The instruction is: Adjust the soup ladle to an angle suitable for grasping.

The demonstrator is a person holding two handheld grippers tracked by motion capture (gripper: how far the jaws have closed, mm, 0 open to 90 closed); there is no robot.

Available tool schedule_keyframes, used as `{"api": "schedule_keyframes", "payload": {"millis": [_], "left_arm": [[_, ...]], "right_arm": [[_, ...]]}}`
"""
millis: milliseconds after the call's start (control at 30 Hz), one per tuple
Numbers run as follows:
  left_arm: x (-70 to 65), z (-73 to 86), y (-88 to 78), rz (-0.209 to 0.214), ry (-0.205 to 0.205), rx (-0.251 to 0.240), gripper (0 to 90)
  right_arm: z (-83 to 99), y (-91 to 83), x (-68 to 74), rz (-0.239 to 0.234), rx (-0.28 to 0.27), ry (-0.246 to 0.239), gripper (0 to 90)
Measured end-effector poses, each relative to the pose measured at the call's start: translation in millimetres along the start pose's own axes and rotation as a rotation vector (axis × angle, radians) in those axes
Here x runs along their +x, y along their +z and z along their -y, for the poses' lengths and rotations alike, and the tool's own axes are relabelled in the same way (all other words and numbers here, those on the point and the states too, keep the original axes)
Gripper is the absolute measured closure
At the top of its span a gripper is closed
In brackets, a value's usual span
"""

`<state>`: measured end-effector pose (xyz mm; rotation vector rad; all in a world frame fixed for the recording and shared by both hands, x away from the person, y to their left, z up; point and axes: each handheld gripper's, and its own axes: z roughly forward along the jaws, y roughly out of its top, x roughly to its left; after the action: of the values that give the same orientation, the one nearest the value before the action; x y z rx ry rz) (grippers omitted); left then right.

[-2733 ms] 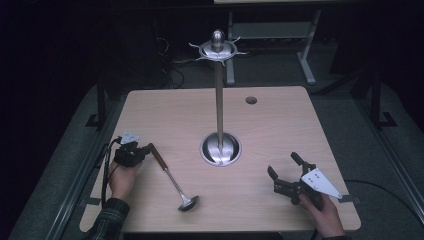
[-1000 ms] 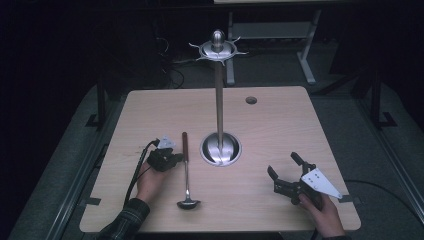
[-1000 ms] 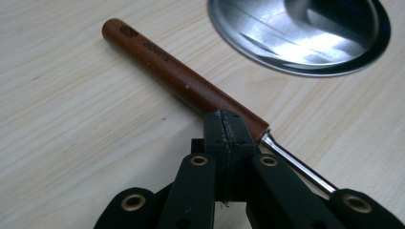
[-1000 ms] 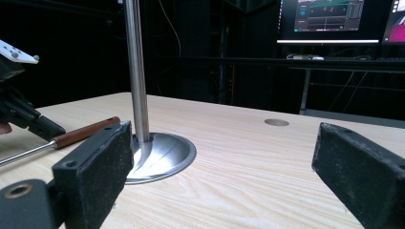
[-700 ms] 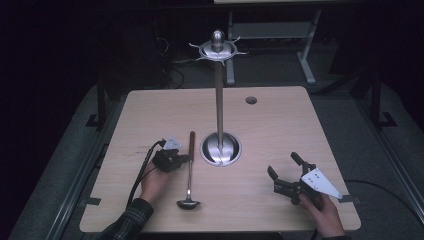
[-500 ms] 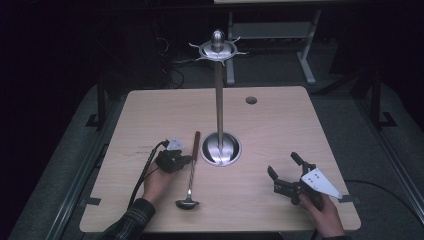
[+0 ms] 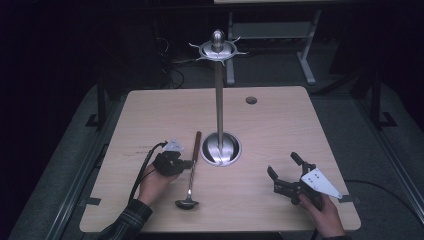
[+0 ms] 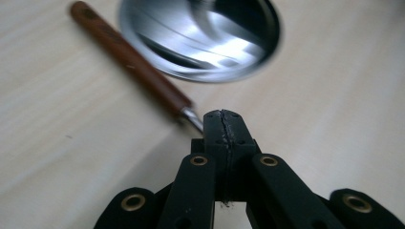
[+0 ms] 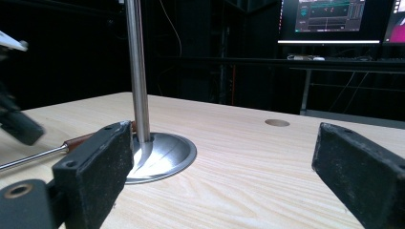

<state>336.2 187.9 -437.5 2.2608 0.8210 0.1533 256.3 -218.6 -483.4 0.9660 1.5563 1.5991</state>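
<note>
the left gripper (image 7: 184, 162) is clamped on the metal shaft of a ladle (image 7: 190, 172), just below its wooden handle (image 8: 129, 59); in the left gripper view the jaws meet with only a thin seam and the shaft runs in under them. seen from above, the ladle lies on the table (image 7: 280, 130) with its handle toward 12 o'clock and its bowl (image 7: 186, 203) toward 6 o'clock, close to the near edge. the handle's tip ends just beside the round steel base (image 7: 220, 148) of a tall hook stand (image 7: 218, 90), which sits at about 2 o'clock from the gripper and is the one thing in the way on that side; whether the handle touches the base cannot be told. the stand's pole rises to a ring of hooks (image 7: 218, 48) high over the far half of the table.

the right gripper (image 7: 287, 172) rests near the table's near right corner, at 4 o'clock from the stand, jaws spread wide with nothing between them. bare wood lies open between the two grippers, and the whole far half is free apart from a small cable hole (image 7: 251, 100) at 1 o'clock. left of the left hand (image 7: 155, 182) there is a strip of bare table before the edge.
</note>
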Motion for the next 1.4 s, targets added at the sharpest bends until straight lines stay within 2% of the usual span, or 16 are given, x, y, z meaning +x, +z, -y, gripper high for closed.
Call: {"api": "schedule_keyframes", "payload": {"millis": [133,233,333,367,400,433,467,733,767,1100,1167,1200,1300,1400], "left_arm": [[-17.5,0.0,-8.8,0.054,0.007,0.051,89.8],[-28.1,1.8,-12.6,0.086,0.042,0.106,89.8],[-39.9,4.7,-10.1,0.105,0.059,0.14,89.7],[-42.6,5.0,-9.0,0.107,0.075,0.165,89.7],[-45.8,5.9,-6.0,0.109,0.076,0.167,89.7],[-46.2,5.9,-4.2,0.11,0.1,0.192,89.7],[-47.2,6.3,-1.6,0.111,0.099,0.201,89.7],[-41.7,11.6,6.4,0.101,0.07,0.234,89.8],[-42.2,12.1,6.9,0.102,0.05,0.223,89.8],[-37.1,14.3,1.4,0.081,0.059,0.25,89.9],[-34.5,16.4,-1.3,0.064,0.062,0.253,89.9],[-34.5,17.6,-2.0,0.057,0.05,0.247,89.9],[-31.0,20.2,-6.1,0.025,0.067,0.266,89.9],[-26.7,23.3,-10.0,0.005,0.054,0.268,89.9]], "right_arm": [[0.0,0.0,0.2,-0.001,0.001,0.0,6.3],[0.0,0.0,0.1,0.0,0.0,0.001,6.3],[0.0,0.1,-0.2,0.0,0.0,0.0,6.3],[0.0,0.0,-0.2,0.0,0.0,0.001,6.3],[0.0,0.0,-0.1,0.0,0.0,0.0,6.3],[0.0,0.0,0.1,0.0,0.0,0.0,6.3],[0.0,0.0,0.2,0.0,0.001,0.0,6.3],[0.0,0.1,-0.2,0.0,-0.001,0.0,6.3],[0.0,0.0,-0.2,0.0,0.0,0.0,6.3],[0.0,0.1,-0.2,0.0,0.0,0.0,6.3],[0.0,0.0,-0.3,-0.001,0.0,0.0,6.3],[0.0,0.0,-0.3,-0.001,0.0,0.0,6.3],[0.0,0.0,-0.1,-0.001,0.0,0.0,6.3],[0.0,0.1,0.0,-0.001,0.0,0.0,6.3]]}}
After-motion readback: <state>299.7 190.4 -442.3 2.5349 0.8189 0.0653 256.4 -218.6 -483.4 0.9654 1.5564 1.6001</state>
